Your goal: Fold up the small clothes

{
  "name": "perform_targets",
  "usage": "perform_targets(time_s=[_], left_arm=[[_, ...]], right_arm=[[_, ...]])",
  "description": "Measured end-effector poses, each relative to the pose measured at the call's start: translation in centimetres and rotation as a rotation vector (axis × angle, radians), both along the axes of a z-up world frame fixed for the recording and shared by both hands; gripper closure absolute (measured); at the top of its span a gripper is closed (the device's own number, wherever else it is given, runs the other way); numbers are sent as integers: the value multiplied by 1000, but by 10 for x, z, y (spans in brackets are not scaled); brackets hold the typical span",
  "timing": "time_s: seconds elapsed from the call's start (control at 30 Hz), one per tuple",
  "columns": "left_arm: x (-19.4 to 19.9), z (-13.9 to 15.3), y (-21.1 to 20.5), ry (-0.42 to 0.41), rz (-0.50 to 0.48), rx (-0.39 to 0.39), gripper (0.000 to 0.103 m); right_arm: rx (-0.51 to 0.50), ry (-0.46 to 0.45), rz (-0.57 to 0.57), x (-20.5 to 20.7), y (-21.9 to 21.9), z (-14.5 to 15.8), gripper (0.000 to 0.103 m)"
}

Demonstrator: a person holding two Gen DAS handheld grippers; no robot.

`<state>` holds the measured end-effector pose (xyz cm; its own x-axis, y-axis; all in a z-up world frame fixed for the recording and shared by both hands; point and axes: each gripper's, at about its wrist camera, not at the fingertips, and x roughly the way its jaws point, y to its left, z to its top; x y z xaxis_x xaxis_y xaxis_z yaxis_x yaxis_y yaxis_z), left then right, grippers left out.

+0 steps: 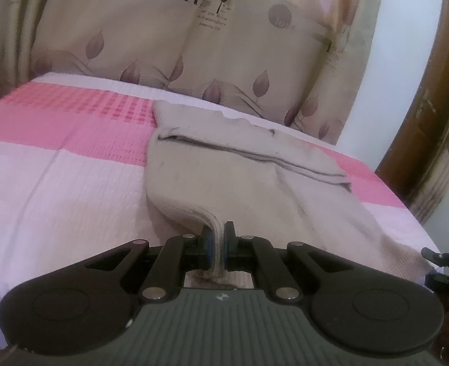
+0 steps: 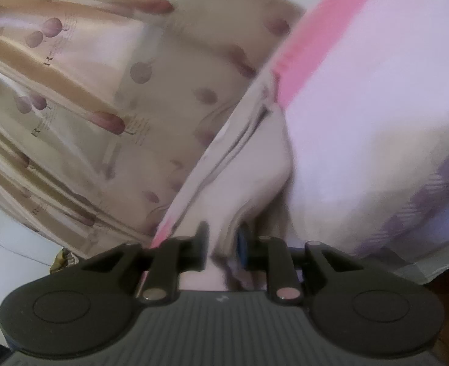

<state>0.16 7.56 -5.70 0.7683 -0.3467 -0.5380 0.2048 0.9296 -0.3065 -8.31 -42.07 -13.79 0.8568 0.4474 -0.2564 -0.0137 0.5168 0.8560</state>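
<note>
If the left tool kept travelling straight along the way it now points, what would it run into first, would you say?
The left tool, already shut on a ribbed edge of the beige knitted garment, would first push into that garment lying ahead on the pink and white checked bedspread. The leaf-patterned curtain lies beyond, though depth is unclear.

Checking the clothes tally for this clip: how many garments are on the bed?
1: a beige garment lying on the bed near its far right corner. Others may lie out of view.

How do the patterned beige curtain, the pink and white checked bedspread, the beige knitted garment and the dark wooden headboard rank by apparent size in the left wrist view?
1-2. Patterned beige curtain and pink and white checked bedspread: too alike to rank.
3. Beige knitted garment.
4. Dark wooden headboard, partly cut off by the frame.
</note>
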Motion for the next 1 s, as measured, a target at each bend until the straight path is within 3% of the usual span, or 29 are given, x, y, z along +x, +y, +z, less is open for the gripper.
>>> perform_targets(time_s=[0.13,0.17,0.37,0.4,0.43,0.47,0.5,0.53,0.63,0.73,1.0], left_arm=[[1,-3,3,15,6,-5,97],[2,-4,3,19,5,-5,97],[4,-8,5,33,4,-8,97],[5,-9,6,37,3,-9,97],[5,-10,6,42,1,-14,97],[6,-12,8,49,-8,-31,97],[7,-13,10,54,-18,-54,97],[7,-13,12,56,-25,-73,97],[5,-6,14,25,-23,-83,97],[3,4,12,-15,-18,-71,97],[10,22,-5,-80,-18,-13,97]], right_arm=[[-6,12,-8,-1,-1,-3,35],[0,12,-8,-1,-1,-5,30],[24,47,6,5,1,-16,31],[17,46,9,6,3,-16,32],[1,45,16,7,5,-15,43],[-17,49,35,9,8,-14,76],[-33,64,55,12,11,-14,90],[-50,75,59,14,15,-14,94],[-58,23,65,13,18,-7,94],[6,-45,68,14,16,4,94],[55,-120,77,33,17,34,94]])
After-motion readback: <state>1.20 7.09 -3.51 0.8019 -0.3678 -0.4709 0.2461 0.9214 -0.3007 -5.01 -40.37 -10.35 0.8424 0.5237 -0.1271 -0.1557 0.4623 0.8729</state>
